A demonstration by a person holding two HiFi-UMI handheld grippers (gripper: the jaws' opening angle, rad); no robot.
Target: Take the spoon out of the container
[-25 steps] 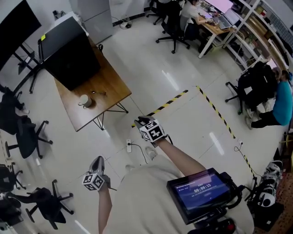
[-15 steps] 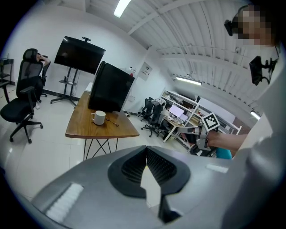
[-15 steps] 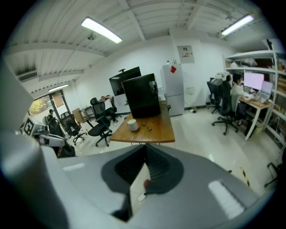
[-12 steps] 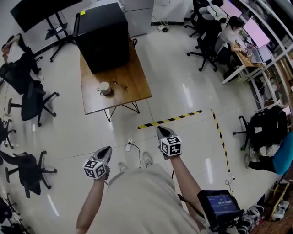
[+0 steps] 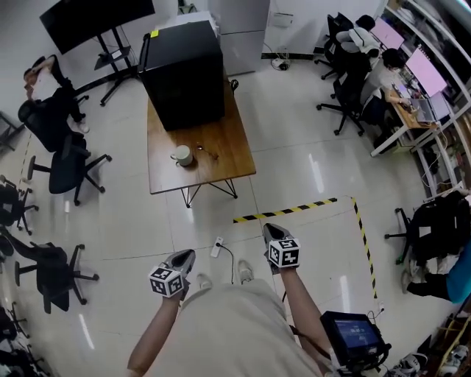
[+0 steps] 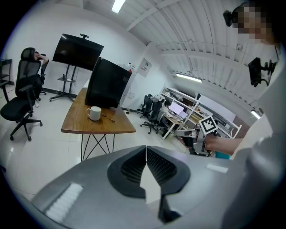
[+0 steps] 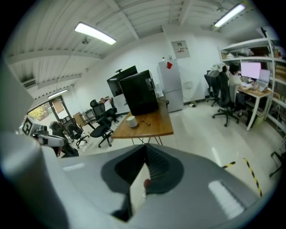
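A white cup (image 5: 181,155) stands on the wooden table (image 5: 224,158), far ahead of me across the floor. A small dark utensil, probably the spoon (image 5: 202,151), lies on the tabletop just right of the cup; it is too small to be sure. The cup (image 6: 94,113) and the utensil (image 6: 109,118) also appear in the left gripper view, and the cup (image 7: 131,121) in the right gripper view. My left gripper (image 5: 188,254) and right gripper (image 5: 270,228) are held out over the floor, well short of the table. Both are shut and hold nothing.
A big black box (image 5: 184,74) fills the table's far end. Office chairs (image 5: 70,166) stand at the left and a screen on a stand (image 5: 96,22) behind. Yellow-black tape (image 5: 287,210) and a power strip with cable (image 5: 218,247) lie on the floor. People sit at desks (image 5: 383,66) at the right.
The view has swung so the table stands straight ahead and more upright in the picture. Both grippers now point at it side by side; the right one has dropped back level with the left.
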